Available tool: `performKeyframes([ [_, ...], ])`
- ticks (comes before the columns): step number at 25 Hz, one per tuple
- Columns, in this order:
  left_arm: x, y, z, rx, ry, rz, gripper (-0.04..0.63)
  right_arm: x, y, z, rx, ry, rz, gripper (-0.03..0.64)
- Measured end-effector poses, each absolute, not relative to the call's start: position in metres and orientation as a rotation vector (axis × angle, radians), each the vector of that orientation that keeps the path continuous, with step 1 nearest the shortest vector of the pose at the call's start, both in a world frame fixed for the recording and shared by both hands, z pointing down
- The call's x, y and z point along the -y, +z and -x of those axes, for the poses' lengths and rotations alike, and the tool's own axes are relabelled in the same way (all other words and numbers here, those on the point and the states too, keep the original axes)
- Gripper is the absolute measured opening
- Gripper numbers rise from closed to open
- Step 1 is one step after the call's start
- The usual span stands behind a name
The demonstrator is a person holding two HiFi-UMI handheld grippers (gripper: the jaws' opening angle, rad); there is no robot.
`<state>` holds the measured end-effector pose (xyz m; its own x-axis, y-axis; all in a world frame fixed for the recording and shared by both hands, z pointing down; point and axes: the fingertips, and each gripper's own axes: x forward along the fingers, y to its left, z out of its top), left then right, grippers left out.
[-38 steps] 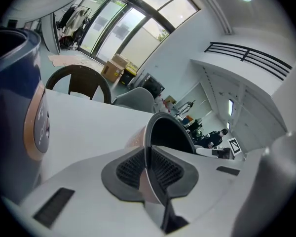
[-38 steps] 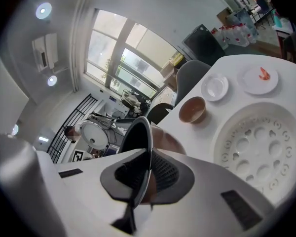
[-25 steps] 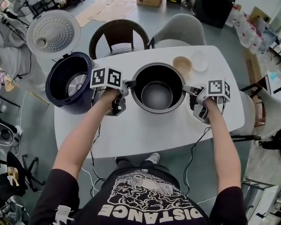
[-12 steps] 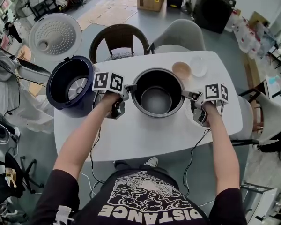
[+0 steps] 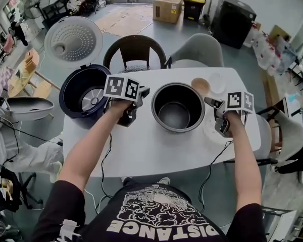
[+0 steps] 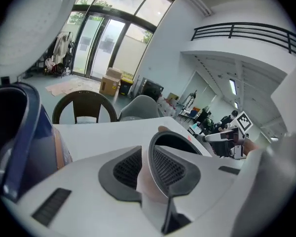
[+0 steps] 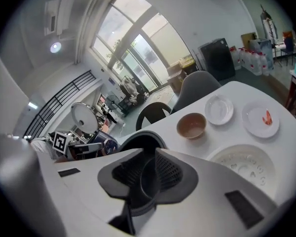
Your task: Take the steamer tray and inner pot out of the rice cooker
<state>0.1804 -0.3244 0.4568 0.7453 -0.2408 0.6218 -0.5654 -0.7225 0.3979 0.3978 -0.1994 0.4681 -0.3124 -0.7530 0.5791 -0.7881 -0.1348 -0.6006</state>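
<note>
The metal inner pot (image 5: 178,107) stands on the white table (image 5: 141,145), out of the dark blue rice cooker (image 5: 86,92), whose lid (image 5: 73,38) is up. The white perforated steamer tray (image 7: 241,167) lies on the table under my right hand. My left gripper (image 5: 144,91) hangs just off the pot's left rim, jaws slightly apart. My right gripper (image 5: 207,101) sits at the right rim, also slightly apart. In both gripper views the pot's rim (image 6: 160,135) (image 7: 145,137) shows through the narrow gap between the jaws, and a strip of gap stays free beside it.
A tan bowl (image 5: 200,86) and a small clear dish (image 5: 217,83) stand behind the pot. A white plate (image 7: 260,118) lies further right. Two chairs (image 5: 136,52) (image 5: 196,49) stand at the table's far side. Gripper cables hang over the front edge.
Both grippers gripped the pot's rim before. Their jaws have since parted a little and both hands have risen, the left tip drawing off the rim. The pot stays on the table.
</note>
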Motion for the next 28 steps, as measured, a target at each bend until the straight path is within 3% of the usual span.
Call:
performKeyframes([
  [12, 0.371, 0.342, -0.058, 0.901, 0.462, -2.541, 0.060, 0.293, 0.340, -0.252, 2.331, 0.950, -1.711, 0.061],
  [23, 0.383, 0.288, 0.080, 1.247, 0.324, -2.591, 0.058, 0.340, 0.298, -0.114, 2.417, 0.604, -1.607, 0.046],
  [28, 0.380, 0.284, 0.109, 1.335, 0.364, -2.635, 0.058, 0.345, 0.287, -0.084, 2.452, 0.488, -1.617, 0.040],
])
